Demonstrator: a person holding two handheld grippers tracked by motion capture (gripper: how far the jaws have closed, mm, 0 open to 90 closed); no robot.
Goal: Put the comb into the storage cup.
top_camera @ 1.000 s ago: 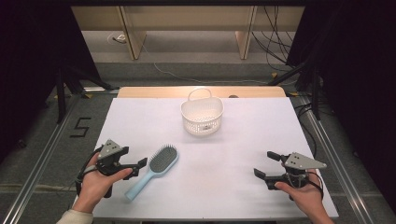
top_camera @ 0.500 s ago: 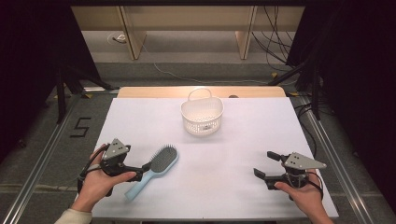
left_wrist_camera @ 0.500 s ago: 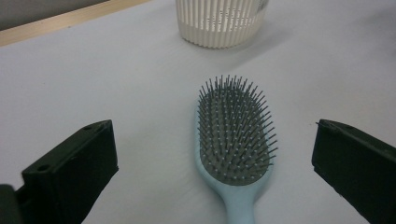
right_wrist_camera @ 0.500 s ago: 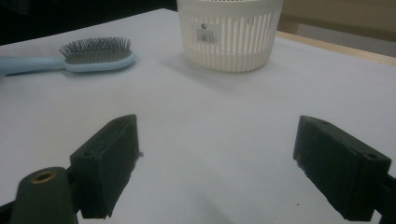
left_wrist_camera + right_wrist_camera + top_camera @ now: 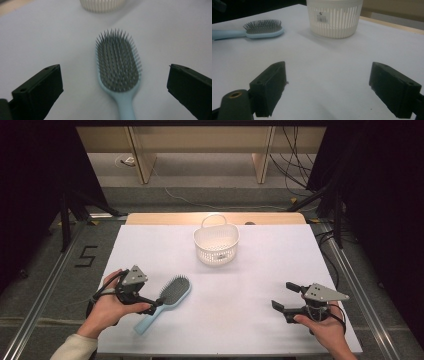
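Now, line by line:

Hairbrush: the hairbrush (image 5: 167,301) lies flat on the worktop (image 5: 260,270), near its front left corner, bristles up. The head points toward the far edge and slightly right; the handle runs back toward the front edge.

Look of the hairbrush: pale blue body with an oval paddle head and a dark grey cushion packed with thin pin bristles. The handle is slim and plain. In the left gripper view the hairbrush (image 5: 117,72) sits centred, its neck narrowing toward the lower edge.

Left gripper: the left gripper (image 5: 150,305) has just been opening, and its jaws stand spread wide on either side of the handle, with no pad pressing on it.

Right gripper: the right gripper (image 5: 282,296) is held low over the front right part of the worktop, jaws spread, with nothing between them.

Basket: a white plastic basket (image 5: 216,245) stands near the middle of the far edge. It is round, with slotted walls, a thin loop handle and a small printed label on its side.

Worktop surface: smooth, matt white sheet, with a strip of bare wood along the far edge.

Way between: bare sheet lies between hairbrush and basket.
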